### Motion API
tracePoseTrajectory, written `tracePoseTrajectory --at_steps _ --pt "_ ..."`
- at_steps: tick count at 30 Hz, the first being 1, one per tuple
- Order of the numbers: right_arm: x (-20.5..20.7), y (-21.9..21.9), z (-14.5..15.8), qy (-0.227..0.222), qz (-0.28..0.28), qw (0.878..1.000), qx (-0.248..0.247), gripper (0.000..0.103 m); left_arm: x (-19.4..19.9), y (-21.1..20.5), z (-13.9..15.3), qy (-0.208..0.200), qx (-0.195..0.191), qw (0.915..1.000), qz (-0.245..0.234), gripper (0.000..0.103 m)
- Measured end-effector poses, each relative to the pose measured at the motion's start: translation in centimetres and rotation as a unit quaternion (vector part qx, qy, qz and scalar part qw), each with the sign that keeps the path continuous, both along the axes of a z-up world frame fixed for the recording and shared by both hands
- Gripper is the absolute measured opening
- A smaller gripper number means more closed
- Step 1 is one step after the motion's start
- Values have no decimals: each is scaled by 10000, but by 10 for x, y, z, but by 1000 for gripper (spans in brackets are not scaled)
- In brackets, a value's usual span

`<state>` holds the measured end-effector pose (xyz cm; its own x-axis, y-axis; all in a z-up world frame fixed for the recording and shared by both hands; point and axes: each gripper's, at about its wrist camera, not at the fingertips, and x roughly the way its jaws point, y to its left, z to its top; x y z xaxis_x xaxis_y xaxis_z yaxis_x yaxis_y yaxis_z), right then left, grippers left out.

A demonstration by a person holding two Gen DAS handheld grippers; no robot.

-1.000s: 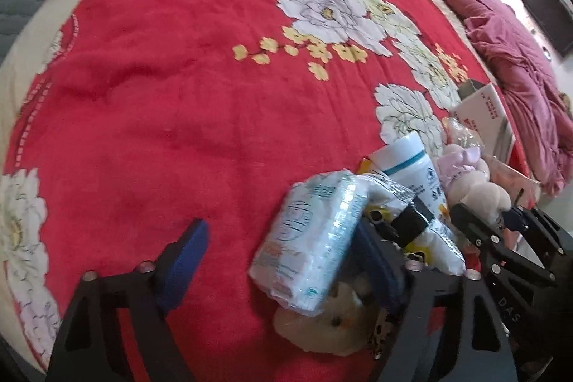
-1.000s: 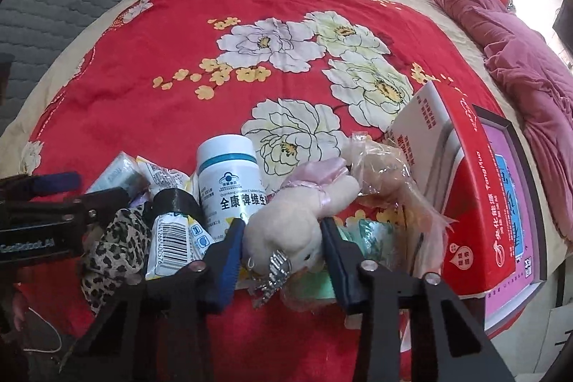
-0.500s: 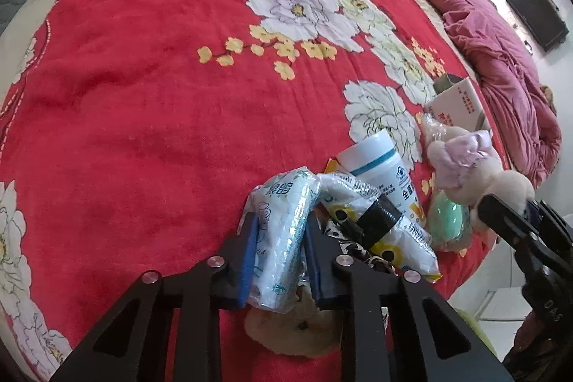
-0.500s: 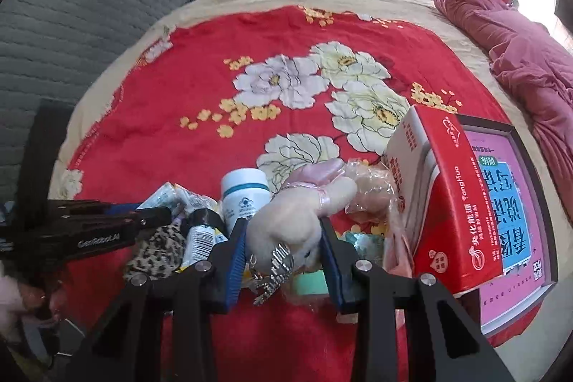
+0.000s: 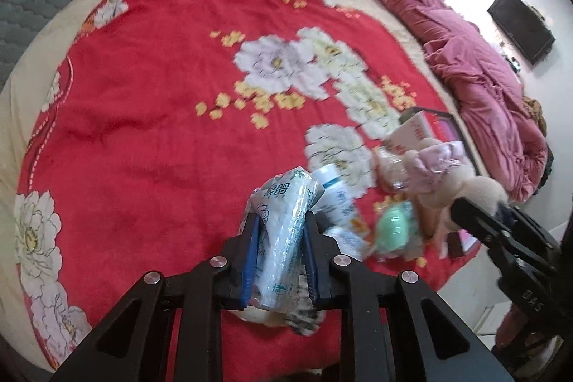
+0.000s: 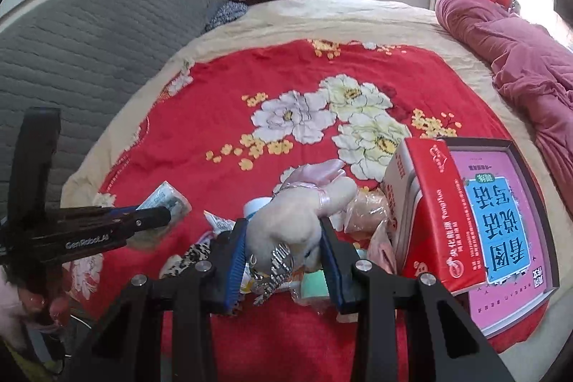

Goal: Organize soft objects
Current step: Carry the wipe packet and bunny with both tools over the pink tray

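My left gripper (image 5: 281, 231) is shut on a white tissue pack (image 5: 284, 221) with blue print, lifted off the red floral blanket (image 5: 150, 131). From the right wrist view the same tissue pack (image 6: 166, 199) sticks out past the left gripper (image 6: 161, 215) at the left. My right gripper (image 6: 283, 238) is shut on a cream plush toy (image 6: 297, 213) with a pink bow and a metal keychain, held above the pile. In the left wrist view the plush toy (image 5: 462, 181) hangs at the right.
A pile stays on the blanket: a white bottle (image 5: 336, 188), a mint green item (image 5: 392, 226), a leopard-print piece (image 6: 193, 255) and crinkly bags. A red box (image 6: 433, 203) leans on a flat pink box (image 6: 501, 224). A pink quilt (image 6: 519, 59) lies at the right, a grey headboard (image 6: 89, 42) at the left.
My left gripper closed on the tissue pack and lifted it off the pile. The right gripper rose with the plush toy, so more of the bed and room shows.
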<state>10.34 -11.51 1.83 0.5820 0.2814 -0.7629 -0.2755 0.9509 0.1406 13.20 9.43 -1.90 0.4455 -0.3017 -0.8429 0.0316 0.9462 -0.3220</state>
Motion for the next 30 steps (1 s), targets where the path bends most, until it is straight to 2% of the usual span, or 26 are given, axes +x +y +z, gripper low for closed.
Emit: tracePoseTrajectory --at_steps 9,18,30 --pt "-18 -30 34 -307 -69 9993 216 39 -19 -45 51 -368 91 9991 -214 23" --pt "-37 -85 62 -412 -447 9971 464 39 -32 -100 77 -512 141 9967 -608 23" --pt "-51 -163 78 -533 -1041 9915 576 39 -44 -182 102 -646 173 9913 -1132 23"
